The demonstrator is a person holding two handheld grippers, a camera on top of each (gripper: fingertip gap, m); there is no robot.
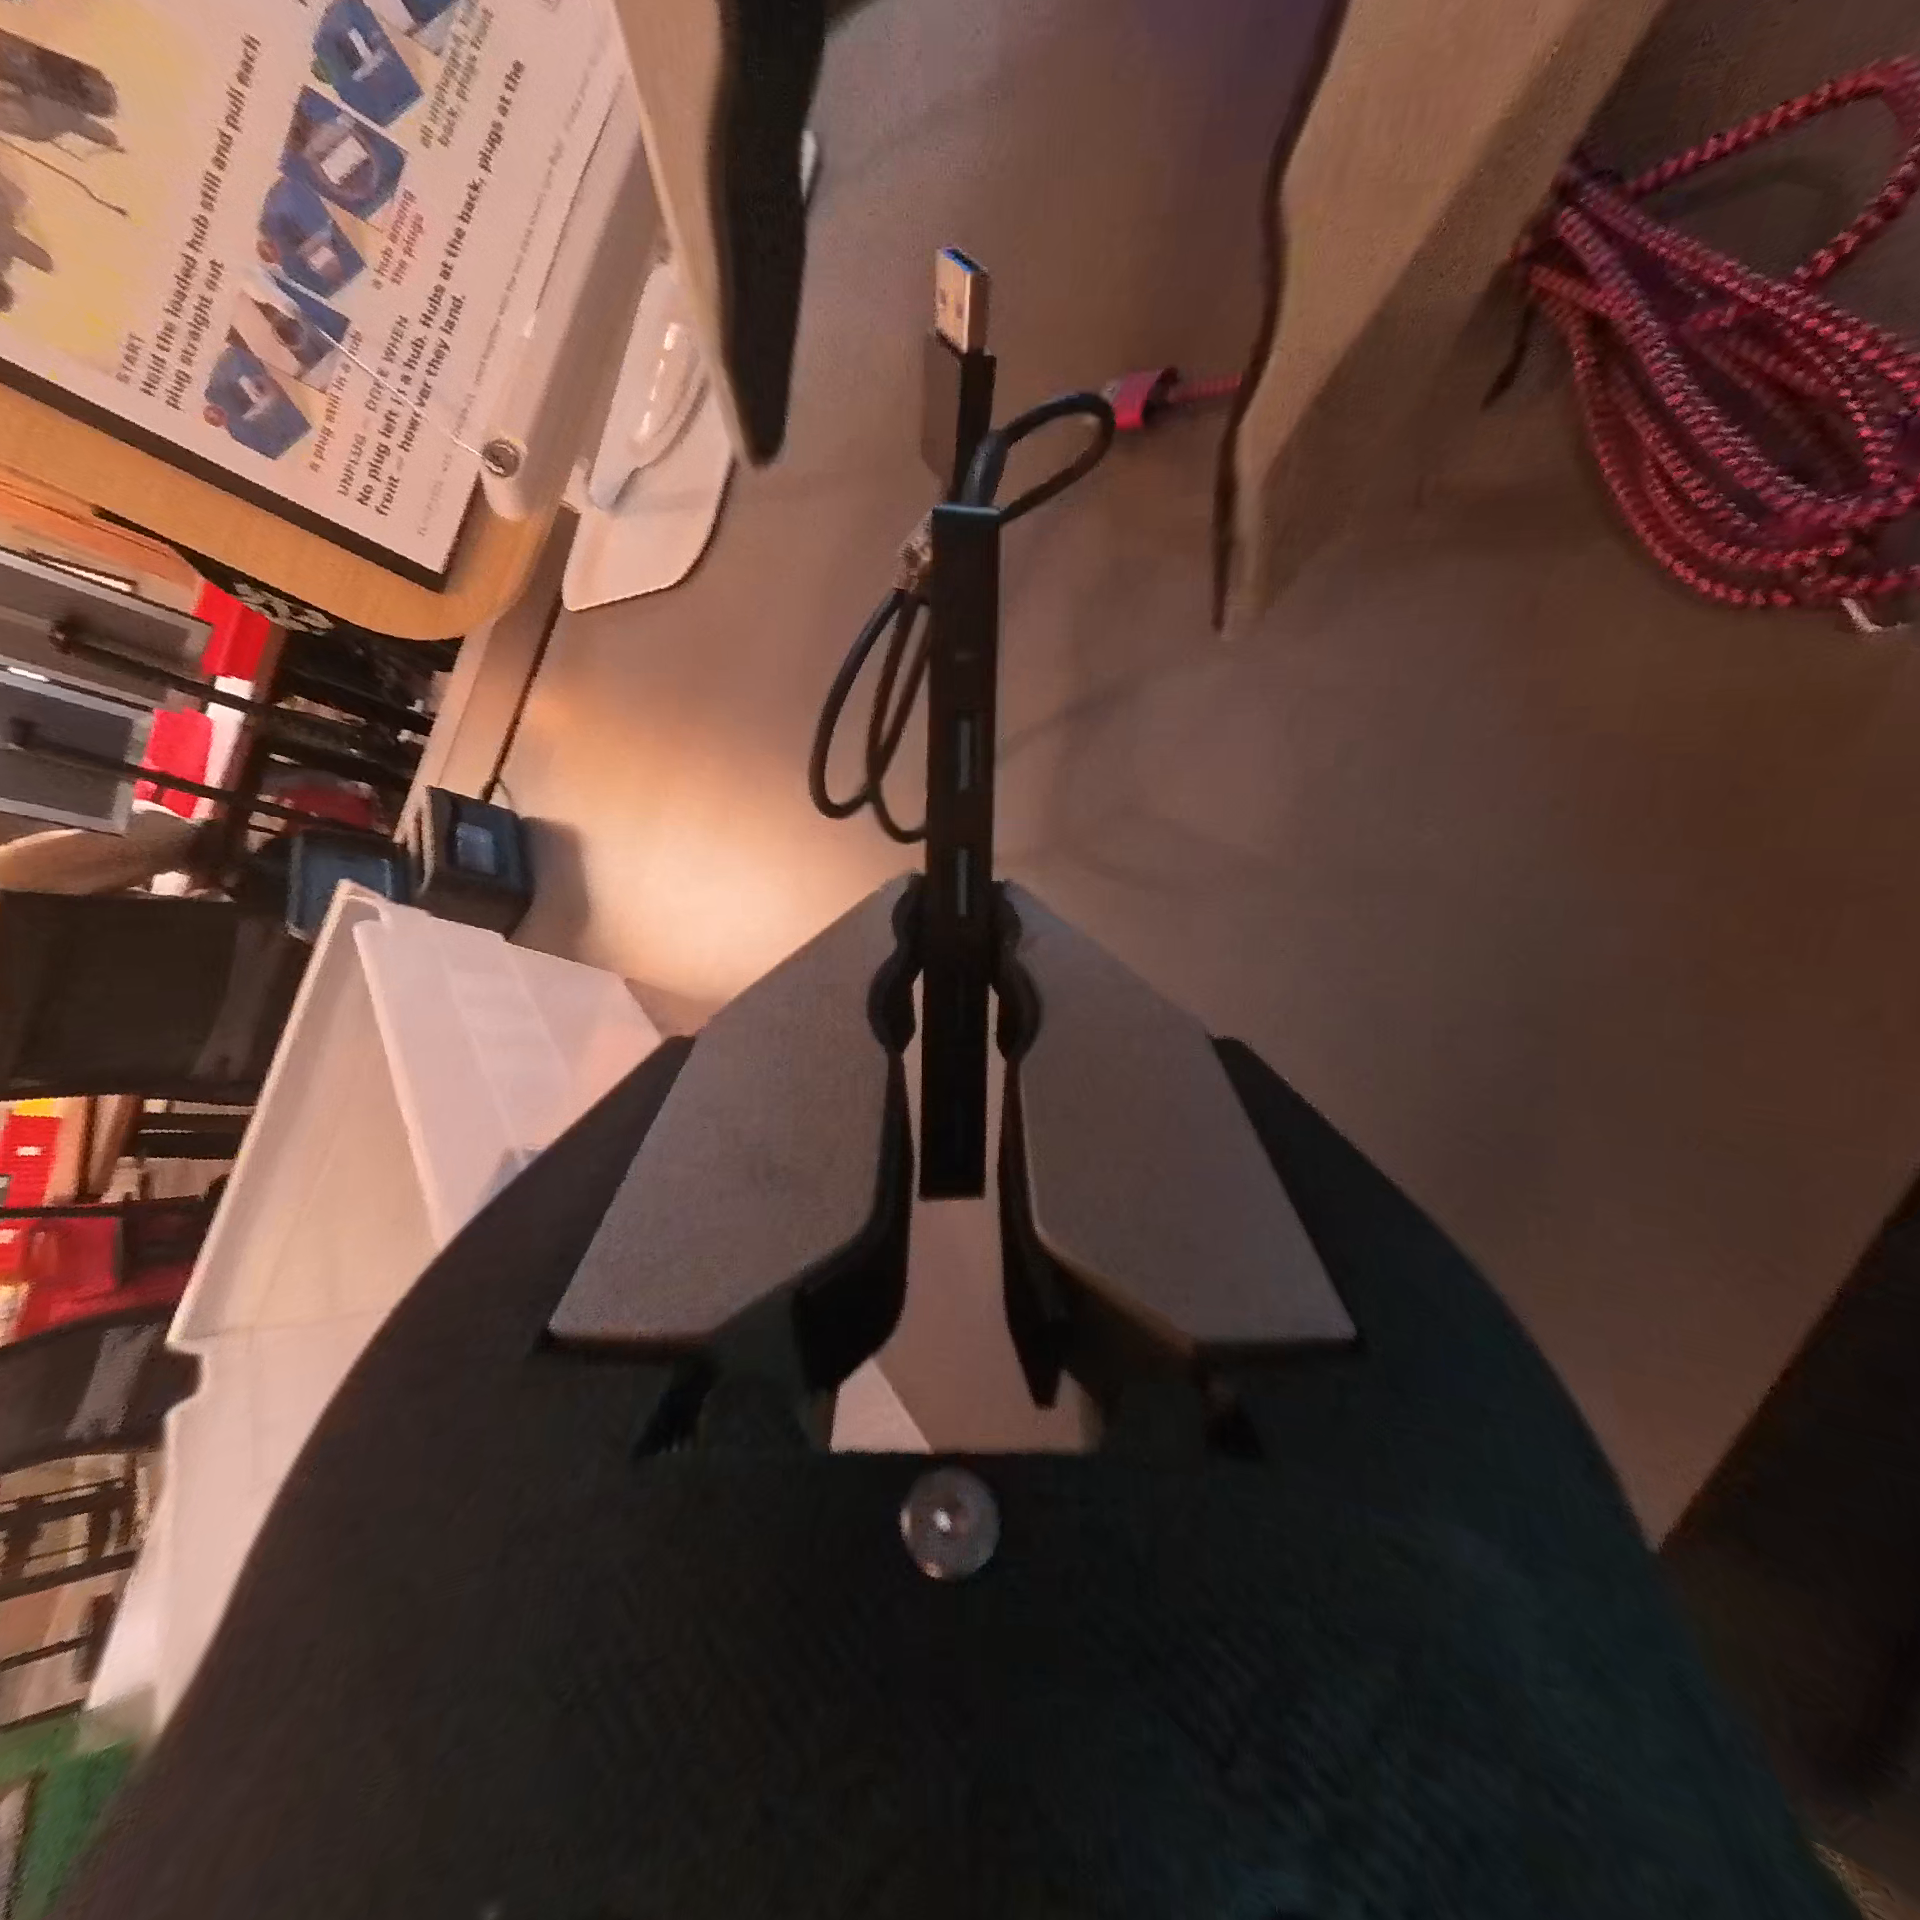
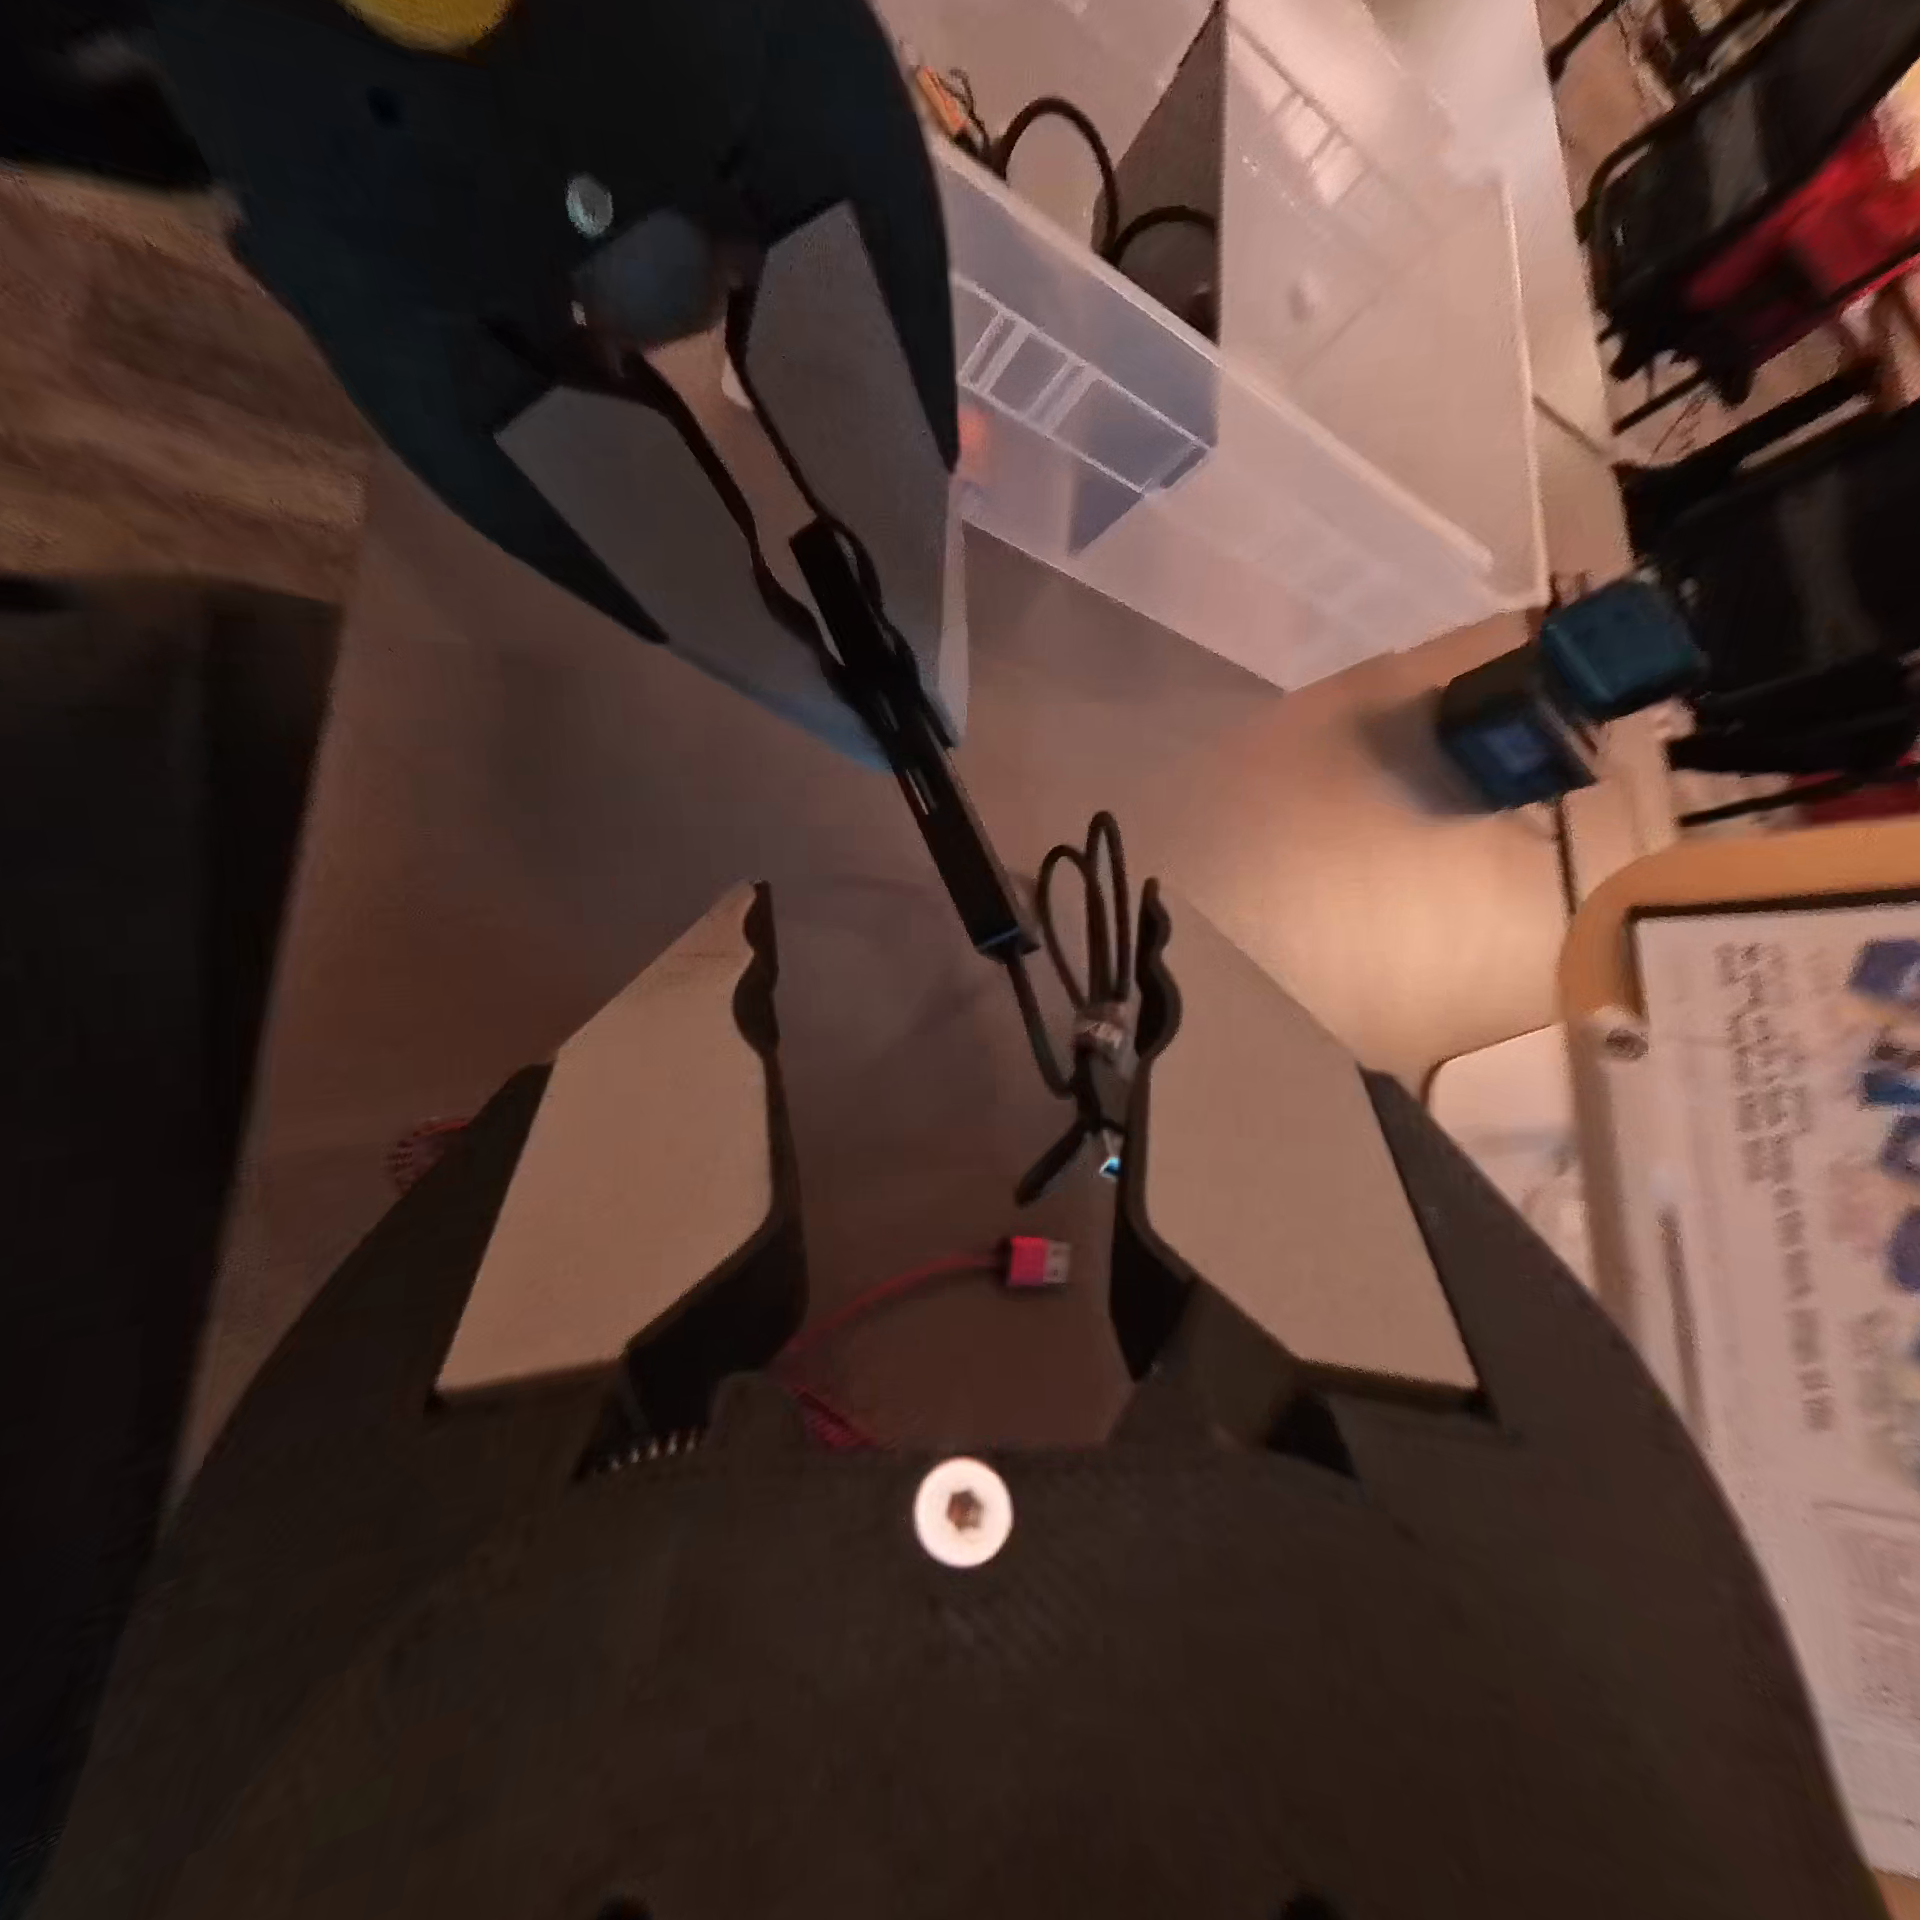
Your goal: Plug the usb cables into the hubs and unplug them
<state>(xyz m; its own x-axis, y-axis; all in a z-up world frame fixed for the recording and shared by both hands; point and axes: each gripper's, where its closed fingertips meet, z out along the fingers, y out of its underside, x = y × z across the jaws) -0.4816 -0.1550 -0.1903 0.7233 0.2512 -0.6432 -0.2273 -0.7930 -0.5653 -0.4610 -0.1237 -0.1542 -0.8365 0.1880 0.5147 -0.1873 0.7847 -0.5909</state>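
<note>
My left gripper (image 1: 954,914) is shut on a slim black USB hub (image 1: 961,727), which it holds edge-on above the tan table. The hub's empty ports face the left wrist camera. Its own short black cable (image 1: 862,707) loops beside it and ends in a silver and blue plug (image 1: 961,301). My right gripper (image 2: 956,935) is open and empty, close to the hub's free end (image 2: 961,831). A red USB plug (image 2: 1034,1265) on a red braided cable lies on the table between the right gripper's fingers, and it also shows in the left wrist view (image 1: 1138,400). The left gripper (image 2: 894,717) also shows in the right wrist view.
A coil of red braided cable (image 1: 1714,416) lies at the far right. A clear plastic bin (image 2: 1143,447) holding dark cables stands behind the left gripper. A small blue and black device (image 2: 1538,707) and a printed instruction sheet (image 2: 1766,1247) sit at the table's edge. Some 6 centimetres of space lies between my two pairs of fingers. Both grippers' tips are roughly 15 centimetres from the red USB plug (image 2: 1034,1265).
</note>
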